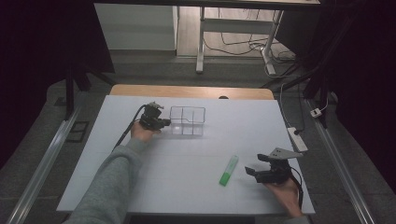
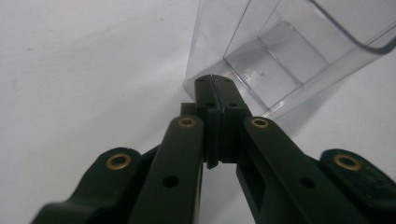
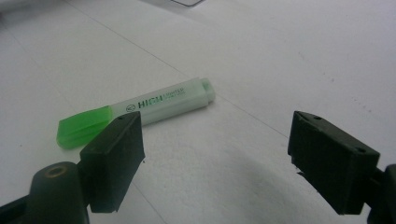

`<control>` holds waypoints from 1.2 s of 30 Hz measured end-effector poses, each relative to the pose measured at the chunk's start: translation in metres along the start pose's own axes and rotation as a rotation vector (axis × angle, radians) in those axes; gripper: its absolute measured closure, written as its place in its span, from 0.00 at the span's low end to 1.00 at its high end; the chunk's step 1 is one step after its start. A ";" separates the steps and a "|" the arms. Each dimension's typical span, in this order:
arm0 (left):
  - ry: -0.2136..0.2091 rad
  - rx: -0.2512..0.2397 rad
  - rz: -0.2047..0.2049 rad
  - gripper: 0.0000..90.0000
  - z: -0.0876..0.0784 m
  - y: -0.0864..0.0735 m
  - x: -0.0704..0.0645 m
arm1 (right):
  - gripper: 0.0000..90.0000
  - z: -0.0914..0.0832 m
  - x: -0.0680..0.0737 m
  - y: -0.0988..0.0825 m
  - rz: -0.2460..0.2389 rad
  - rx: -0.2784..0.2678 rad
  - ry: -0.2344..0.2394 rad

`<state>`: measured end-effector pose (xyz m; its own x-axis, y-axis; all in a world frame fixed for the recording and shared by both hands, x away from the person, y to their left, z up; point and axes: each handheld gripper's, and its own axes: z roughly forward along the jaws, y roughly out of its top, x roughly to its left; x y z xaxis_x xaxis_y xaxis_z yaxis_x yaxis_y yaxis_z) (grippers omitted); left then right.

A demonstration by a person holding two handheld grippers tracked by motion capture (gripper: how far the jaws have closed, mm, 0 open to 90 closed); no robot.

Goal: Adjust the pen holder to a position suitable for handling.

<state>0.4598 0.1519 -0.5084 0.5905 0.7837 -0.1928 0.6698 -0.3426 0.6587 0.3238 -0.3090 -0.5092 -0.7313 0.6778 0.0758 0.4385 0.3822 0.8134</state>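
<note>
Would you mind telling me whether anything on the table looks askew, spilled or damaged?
Nothing stands out. The clear plastic organizer stands upright on the white table, unbroken, and its compartments look empty. The green highlighter lies flat with its cap on, and nothing is spilled around either.

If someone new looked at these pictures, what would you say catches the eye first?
Probably the green highlighter, the one spot of colour, lying flat on the white table just ahead of the open right gripper. Next comes the clear divided box farther back, with the shut left gripper at its left wall.
</note>
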 end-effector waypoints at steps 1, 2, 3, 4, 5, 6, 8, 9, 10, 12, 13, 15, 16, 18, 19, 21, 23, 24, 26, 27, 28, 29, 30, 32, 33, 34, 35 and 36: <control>-0.003 0.001 0.003 0.99 0.001 0.000 -0.001 | 0.20 0.000 0.000 0.000 -0.002 0.001 -0.003; -0.005 0.001 0.004 0.99 0.002 0.001 -0.002 | 0.20 0.000 0.000 0.000 -0.001 0.000 -0.001; -0.007 0.001 0.003 0.99 0.003 0.001 -0.003 | 0.20 0.000 0.000 0.000 -0.001 0.000 0.000; -0.009 0.001 0.003 0.99 0.004 0.002 -0.004 | 0.20 0.000 0.000 0.000 -0.001 0.003 -0.002; -0.010 0.002 0.005 0.99 0.005 0.002 -0.005 | 0.20 0.000 0.000 0.000 -0.001 0.003 -0.002; -0.012 0.001 0.005 0.99 0.006 0.002 -0.005 | 0.20 0.000 0.000 0.000 -0.002 0.005 -0.005; -0.011 0.001 0.007 0.99 0.006 0.003 -0.006 | 0.20 0.000 0.000 0.000 -0.001 0.003 0.001; -0.009 -0.002 0.014 0.99 0.006 0.003 -0.006 | 0.20 0.001 0.000 0.000 -0.002 0.005 0.001; 0.005 -0.017 0.030 0.99 0.004 0.003 -0.007 | 0.20 0.001 0.000 0.000 -0.003 0.006 0.000; 0.040 -0.040 0.055 0.99 -0.004 0.002 -0.007 | 0.20 0.000 0.001 0.000 -0.007 0.009 -0.008; 0.044 -0.051 0.057 0.99 -0.009 0.001 -0.006 | 0.20 -0.001 0.001 0.000 -0.007 0.009 -0.010; 0.048 -0.057 0.070 0.99 -0.018 -0.004 -0.004 | 0.20 -0.001 0.001 0.000 -0.004 0.004 -0.004; 0.047 -0.062 0.068 0.99 -0.023 -0.008 -0.004 | 0.20 -0.001 0.001 0.000 -0.006 0.007 -0.004; 0.045 -0.066 0.069 0.99 -0.032 -0.016 -0.003 | 0.20 -0.001 0.001 -0.001 -0.009 0.012 -0.008; 0.043 -0.074 0.068 0.99 -0.037 -0.020 -0.003 | 0.20 -0.001 0.001 0.000 -0.010 0.008 -0.003; 0.045 -0.081 0.071 0.99 -0.044 -0.027 -0.005 | 0.20 -0.001 0.002 0.000 -0.011 0.003 -0.004; 0.053 -0.086 0.082 0.96 -0.052 -0.033 -0.007 | 0.20 -0.001 0.002 0.000 -0.014 0.004 -0.008; 0.056 -0.090 0.085 0.92 -0.055 -0.035 -0.009 | 0.20 -0.001 0.002 0.000 -0.015 0.007 -0.009; 0.062 -0.100 0.096 0.85 -0.062 -0.040 -0.013 | 0.19 -0.001 0.001 -0.001 -0.016 0.008 -0.010; 0.067 -0.102 0.103 0.79 -0.065 -0.043 -0.015 | 0.19 -0.001 0.002 -0.001 -0.017 0.007 -0.010; 0.073 -0.102 0.109 0.73 -0.068 -0.045 -0.018 | 0.19 -0.001 0.002 -0.001 -0.018 0.007 -0.010; 0.074 -0.098 0.116 0.67 -0.070 -0.048 -0.021 | 0.19 -0.001 0.002 -0.001 -0.018 0.008 -0.010; 0.074 -0.098 0.120 0.61 -0.074 -0.053 -0.025 | 0.19 -0.001 0.002 -0.001 -0.017 0.003 -0.008; 0.069 -0.121 0.116 0.53 -0.079 -0.063 -0.031 | 0.19 -0.001 0.003 -0.001 -0.021 0.007 -0.012; 0.052 -0.133 0.116 0.51 -0.081 -0.069 -0.034 | 0.19 -0.002 0.003 0.000 -0.023 0.007 -0.011; 0.043 -0.141 0.114 0.50 -0.083 -0.075 -0.037 | 0.19 -0.002 0.002 0.000 -0.020 0.002 -0.011; 0.042 -0.136 0.121 0.49 -0.085 -0.080 -0.039 | 0.19 -0.002 0.002 -0.001 -0.014 -0.008 -0.004; 0.043 -0.133 0.124 0.48 -0.087 -0.085 -0.041 | 0.19 -0.002 0.002 -0.001 -0.012 -0.009 -0.003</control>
<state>0.3395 0.1940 -0.4933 0.6432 0.7621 -0.0743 0.5258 -0.3691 0.7664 0.3211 -0.3093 -0.5082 -0.7348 0.6752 0.0640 0.4248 0.3846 0.8195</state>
